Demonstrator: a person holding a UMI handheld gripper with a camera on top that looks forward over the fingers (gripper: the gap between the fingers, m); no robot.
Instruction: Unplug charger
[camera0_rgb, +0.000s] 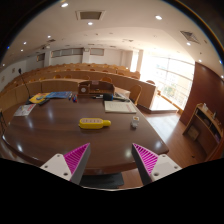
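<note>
I have the hand-held gripper released, its two pink-padded fingers spread wide at the bottom of the frame with nothing between them but the near edge of the bench. It sits high and well back from everything on the wood.

The charger itself I cannot pick out with certainty. The likeliest candidate is the yellow oblong object lying flat near the centre of the frame, just ahead of the fingers and slightly left of their midline. I see no cable or socket attached to it from here, so I judge that I have not yet found what it is plugged into. Further back, a white sheet or tablet lies right of centre, and a blue-and-yellow item sits towards the upper left, beside a chair back.

The main risk, as I read it, is committing to the wrong thing: closing on the yellow object when the real plug is elsewhere, or seizing the body instead of the plug and dragging the whole lot across the bench. A second risk is approach height. Coming down from this far up, I could clip the bench edge with the lower finger before reaching anything. The yellow object also looks smooth and rounded, so an off-centre pinch may squirt it sideways.
</note>
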